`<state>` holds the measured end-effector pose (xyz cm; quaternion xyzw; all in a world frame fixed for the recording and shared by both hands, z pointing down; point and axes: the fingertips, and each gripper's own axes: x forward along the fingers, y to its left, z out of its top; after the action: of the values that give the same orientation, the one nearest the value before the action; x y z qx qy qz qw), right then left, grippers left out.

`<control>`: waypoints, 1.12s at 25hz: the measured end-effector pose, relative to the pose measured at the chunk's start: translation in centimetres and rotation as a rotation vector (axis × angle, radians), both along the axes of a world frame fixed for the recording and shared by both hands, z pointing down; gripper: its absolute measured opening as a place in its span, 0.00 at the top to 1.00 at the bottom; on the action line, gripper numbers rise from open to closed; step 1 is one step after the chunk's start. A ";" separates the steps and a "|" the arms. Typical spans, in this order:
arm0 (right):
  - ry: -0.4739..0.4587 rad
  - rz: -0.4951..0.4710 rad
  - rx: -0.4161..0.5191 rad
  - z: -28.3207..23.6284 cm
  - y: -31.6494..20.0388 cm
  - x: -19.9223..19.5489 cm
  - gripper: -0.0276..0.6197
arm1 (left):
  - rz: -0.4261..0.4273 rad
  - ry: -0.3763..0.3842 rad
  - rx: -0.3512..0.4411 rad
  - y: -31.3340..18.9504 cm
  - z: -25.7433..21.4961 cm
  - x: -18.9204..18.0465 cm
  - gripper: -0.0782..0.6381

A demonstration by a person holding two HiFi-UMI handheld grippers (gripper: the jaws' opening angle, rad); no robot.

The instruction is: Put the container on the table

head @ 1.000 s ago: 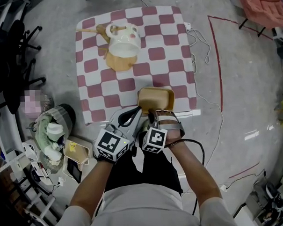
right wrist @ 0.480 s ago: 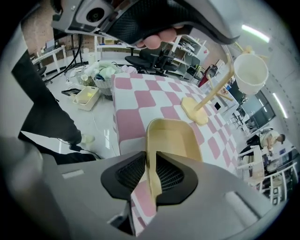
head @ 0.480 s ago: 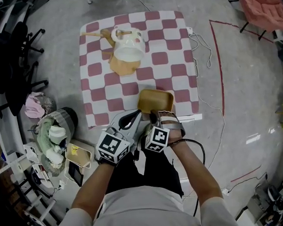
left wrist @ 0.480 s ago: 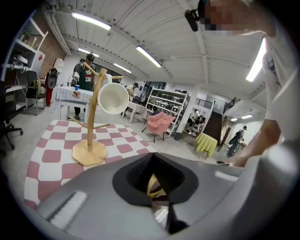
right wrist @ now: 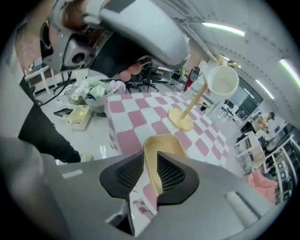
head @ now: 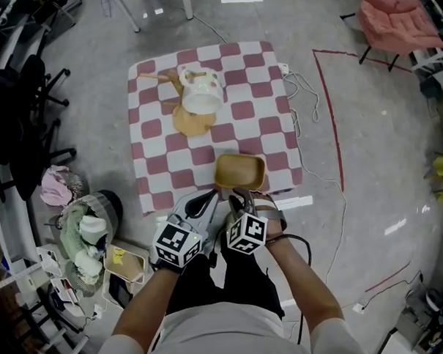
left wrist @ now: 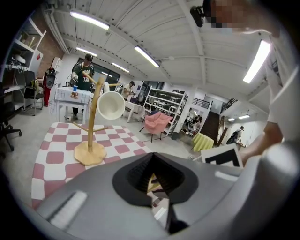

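Observation:
The yellow container, a shallow rounded tray, hovers over the near edge of the table, which has a pink-and-white checked cloth. My right gripper is shut on the tray's near rim. In the right gripper view the rim stands clamped between the dark pads of the right gripper, with the tray stretching away over the cloth. My left gripper sits close beside it on the left, shut and empty. In the left gripper view its jaws leave only a thin slit.
A wooden mug tree carrying a white cup stands at the table's far left. On the floor to the left are a full waste bin, a yellow box and office chairs. A cable and red tape lie right.
The head camera has drawn back, so the table looks smaller and farther. Both grippers stay side by side at the near edge, the right one still holding the container.

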<state>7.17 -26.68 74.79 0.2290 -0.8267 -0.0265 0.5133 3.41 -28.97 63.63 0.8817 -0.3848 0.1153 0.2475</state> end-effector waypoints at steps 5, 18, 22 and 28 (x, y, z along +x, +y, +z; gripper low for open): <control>-0.138 0.164 0.001 -5.2 0.2 -0.4 0.84 | 0.020 0.007 0.006 1.1 -2.3 -0.4 0.88; -0.502 0.513 0.047 -17.9 1.3 -0.6 0.94 | 0.089 0.050 0.042 3.9 -10.9 -0.8 0.88; -0.547 0.539 0.099 -21.8 1.8 -1.1 0.94 | 0.117 0.066 0.072 4.8 -13.3 -0.9 0.88; -0.624 0.588 0.131 -25.4 2.9 -1.8 0.94 | 0.134 0.085 0.113 6.1 -16.5 -1.4 0.88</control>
<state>5.38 -23.78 49.36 0.4837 -0.8385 0.1390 0.2088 2.00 -22.90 47.14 0.9221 -0.3200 0.0723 0.2049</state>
